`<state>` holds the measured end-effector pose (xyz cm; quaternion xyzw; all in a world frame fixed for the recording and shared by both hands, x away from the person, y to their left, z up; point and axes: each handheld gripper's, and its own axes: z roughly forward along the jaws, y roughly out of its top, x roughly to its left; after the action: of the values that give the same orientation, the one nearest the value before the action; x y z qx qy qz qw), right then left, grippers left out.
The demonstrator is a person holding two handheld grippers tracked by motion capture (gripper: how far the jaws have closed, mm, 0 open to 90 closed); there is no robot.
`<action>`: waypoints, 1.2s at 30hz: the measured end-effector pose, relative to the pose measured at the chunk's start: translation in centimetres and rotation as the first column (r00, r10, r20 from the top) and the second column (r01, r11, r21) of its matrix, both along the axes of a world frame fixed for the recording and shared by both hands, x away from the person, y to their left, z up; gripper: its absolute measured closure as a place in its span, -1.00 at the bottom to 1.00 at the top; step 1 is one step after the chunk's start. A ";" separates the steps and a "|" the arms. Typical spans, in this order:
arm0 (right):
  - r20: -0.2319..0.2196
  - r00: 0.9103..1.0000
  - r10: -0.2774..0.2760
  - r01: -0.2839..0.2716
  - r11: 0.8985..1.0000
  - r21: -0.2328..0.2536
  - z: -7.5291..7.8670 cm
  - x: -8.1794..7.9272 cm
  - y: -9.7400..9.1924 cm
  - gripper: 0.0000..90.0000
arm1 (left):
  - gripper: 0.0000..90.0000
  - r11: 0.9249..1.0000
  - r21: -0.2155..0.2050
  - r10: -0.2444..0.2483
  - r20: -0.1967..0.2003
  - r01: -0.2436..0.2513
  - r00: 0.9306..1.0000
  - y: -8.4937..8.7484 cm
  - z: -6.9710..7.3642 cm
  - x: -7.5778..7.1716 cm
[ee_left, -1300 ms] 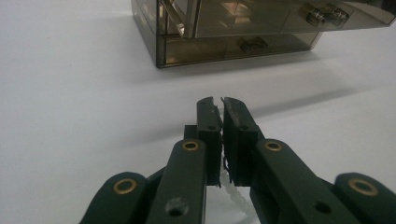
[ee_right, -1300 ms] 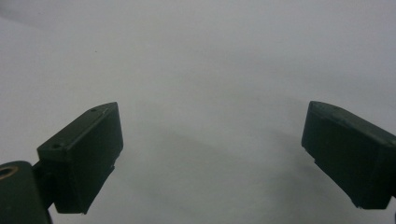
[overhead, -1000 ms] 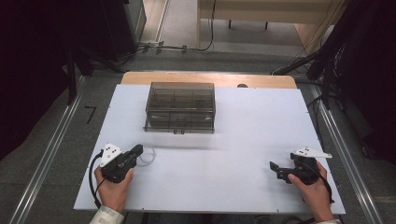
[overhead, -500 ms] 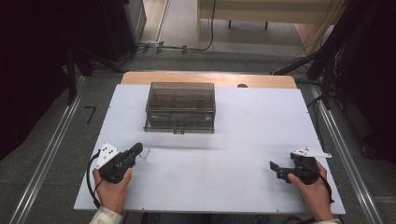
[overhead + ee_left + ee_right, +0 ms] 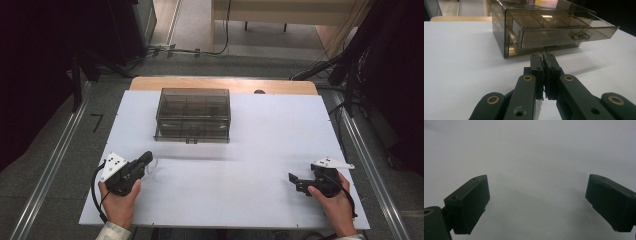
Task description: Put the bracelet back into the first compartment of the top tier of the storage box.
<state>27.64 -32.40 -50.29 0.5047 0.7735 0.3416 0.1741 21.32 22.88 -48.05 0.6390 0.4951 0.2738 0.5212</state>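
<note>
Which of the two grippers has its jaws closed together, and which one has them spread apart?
The left gripper has its jaws pressed together, pointing toward the smoky plastic drawer box. The right gripper holds its jaws wide apart above the white table.

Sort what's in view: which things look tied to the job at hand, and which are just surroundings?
Likely in play:
- smoky drawer box, top drawer pulled out
- left gripper, jaws together
- right gripper, jaws apart

Surroundings:
- white table
- floor cables
</note>
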 end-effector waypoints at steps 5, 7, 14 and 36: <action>0.001 1.000 0.001 -0.001 1.000 0.001 0.0 0.0 0.0 -0.92 | 0.97 1.000 -0.007 -0.008 0.016 0.008 1.000 -0.3 0.3 0.1; 0.000 1.000 0.000 0.000 1.000 0.002 0.0 0.0 0.0 -0.92 | 0.97 1.000 -0.009 -0.014 0.019 0.014 1.000 -0.4 0.4 0.1; -0.001 1.000 -0.003 0.003 1.000 0.001 0.0 0.0 0.0 -0.92 | 0.97 0.999 -0.028 -0.022 0.044 0.023 0.999 -0.7 0.9 0.3; 0.000 1.000 0.003 -0.003 1.000 -0.006 -0.1 0.1 0.0 -0.92 | 0.97 0.996 -0.073 -0.038 0.108 0.046 0.993 -1.5 2.5 1.3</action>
<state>27.75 -32.38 -50.41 0.5031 0.7753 0.3394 0.1749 22.67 21.36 -45.52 0.6135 0.4630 0.2778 0.5762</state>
